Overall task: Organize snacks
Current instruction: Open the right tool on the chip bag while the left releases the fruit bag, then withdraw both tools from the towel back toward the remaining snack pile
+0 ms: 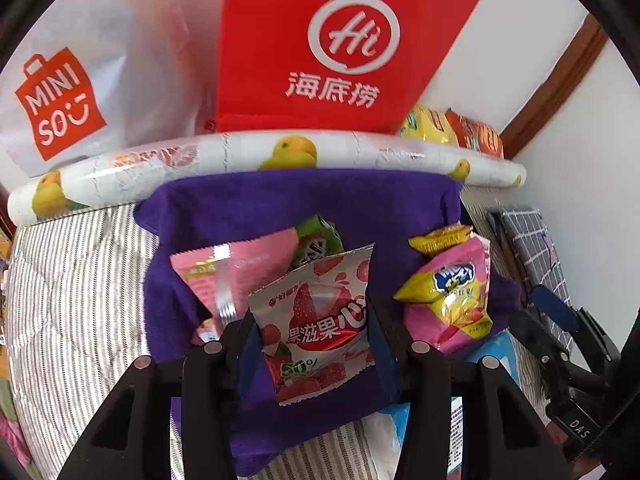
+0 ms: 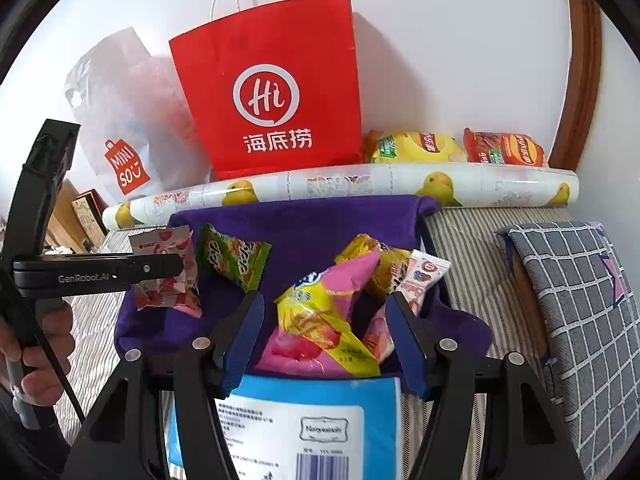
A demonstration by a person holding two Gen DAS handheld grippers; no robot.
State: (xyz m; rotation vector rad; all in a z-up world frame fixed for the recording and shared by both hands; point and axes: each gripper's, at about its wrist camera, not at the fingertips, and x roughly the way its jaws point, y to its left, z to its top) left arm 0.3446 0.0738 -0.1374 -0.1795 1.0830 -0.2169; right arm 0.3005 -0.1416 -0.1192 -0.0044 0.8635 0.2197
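A white-and-red strawberry snack packet (image 1: 316, 320) hangs between the pads of my left gripper (image 1: 312, 322), which is shut on it above the purple cloth (image 1: 280, 200). The right wrist view shows that gripper (image 2: 176, 266) from the side with the same packet (image 2: 168, 276). My right gripper (image 2: 326, 304) is open over a yellow-and-pink packet (image 2: 320, 320) lying on the purple cloth (image 2: 312, 232); its pads stand apart from the packet. A green packet (image 2: 236, 256), a small white candy packet (image 2: 424, 276) and a pink packet (image 1: 248, 268) also lie on the cloth.
Against the wall stand a red paper bag (image 2: 272, 92) and a white plastic bag (image 2: 120, 120). A lemon-print roll (image 2: 340, 184) lies in front, with yellow (image 2: 416, 148) and red (image 2: 504, 148) chip bags behind it. A blue-white pack (image 2: 312, 412) lies near me, a checked cushion (image 2: 580, 300) to the right.
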